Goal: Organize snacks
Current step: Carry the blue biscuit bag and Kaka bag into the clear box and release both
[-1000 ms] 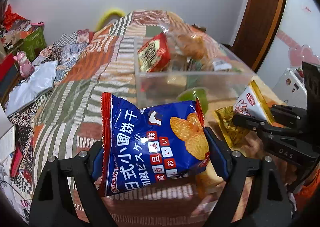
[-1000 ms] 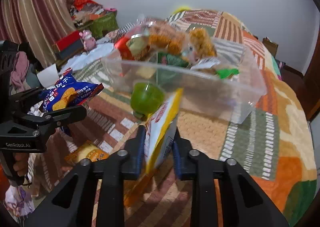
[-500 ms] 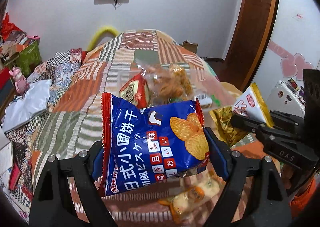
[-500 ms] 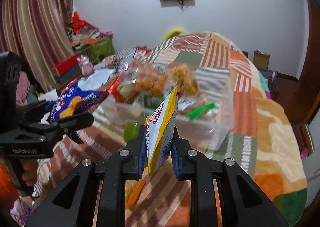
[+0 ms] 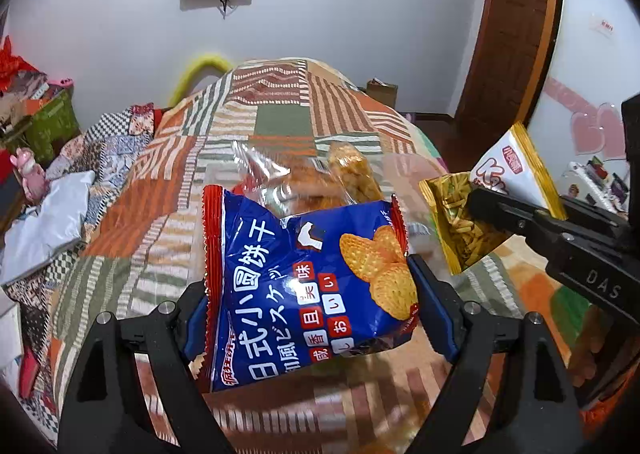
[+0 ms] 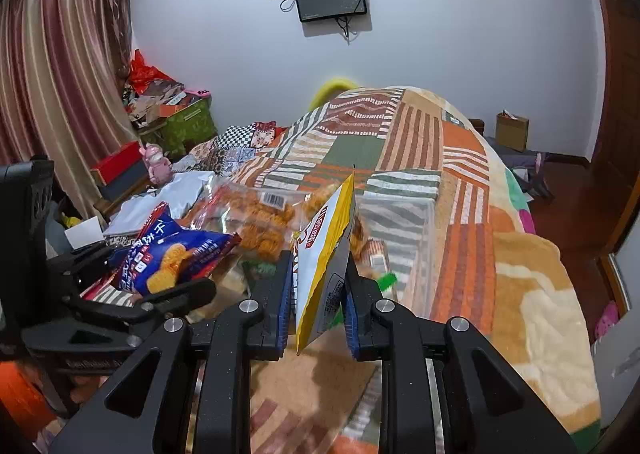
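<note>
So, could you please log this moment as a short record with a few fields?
setting: patchwork bedspread in a bedroom
left tongs: shut on blue biscuit bag, held in the air
right tongs: shut on white-and-yellow snack bag, held upright
container: clear plastic bin on the bedspread, just beyond both bags
bin contents: clear bag of orange snacks and other packets
task state: neither held bag is in the bin yet

Patchwork-quilted bed (image 6: pixel 460 190) carries a clear snack bin (image 6: pixel 424 238).
</note>
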A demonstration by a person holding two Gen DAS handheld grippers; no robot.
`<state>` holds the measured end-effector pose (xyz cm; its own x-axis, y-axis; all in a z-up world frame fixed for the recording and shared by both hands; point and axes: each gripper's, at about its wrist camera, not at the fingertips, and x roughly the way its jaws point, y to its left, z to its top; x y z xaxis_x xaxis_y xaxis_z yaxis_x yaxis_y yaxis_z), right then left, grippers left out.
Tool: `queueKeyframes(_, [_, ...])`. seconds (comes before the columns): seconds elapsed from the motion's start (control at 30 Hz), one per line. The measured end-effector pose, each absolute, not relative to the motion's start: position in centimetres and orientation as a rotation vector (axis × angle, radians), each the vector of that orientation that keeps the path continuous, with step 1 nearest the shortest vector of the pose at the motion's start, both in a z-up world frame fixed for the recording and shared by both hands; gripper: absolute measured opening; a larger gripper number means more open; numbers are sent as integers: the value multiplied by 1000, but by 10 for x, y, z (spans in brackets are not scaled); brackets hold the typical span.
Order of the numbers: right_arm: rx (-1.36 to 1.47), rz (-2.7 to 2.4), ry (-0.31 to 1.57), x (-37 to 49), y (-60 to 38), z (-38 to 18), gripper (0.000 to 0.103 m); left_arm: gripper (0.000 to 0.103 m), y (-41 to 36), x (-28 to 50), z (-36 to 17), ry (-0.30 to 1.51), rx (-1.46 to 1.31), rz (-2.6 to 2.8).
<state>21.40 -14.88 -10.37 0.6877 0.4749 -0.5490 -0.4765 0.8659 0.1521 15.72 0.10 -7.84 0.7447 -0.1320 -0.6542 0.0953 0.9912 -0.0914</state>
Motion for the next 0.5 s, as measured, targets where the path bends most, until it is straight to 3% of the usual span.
queueKeyframes(0.5, [-23, 542, 698, 252, -131, -125, 20, 85, -10, 194, -94, 701, 31, -66])
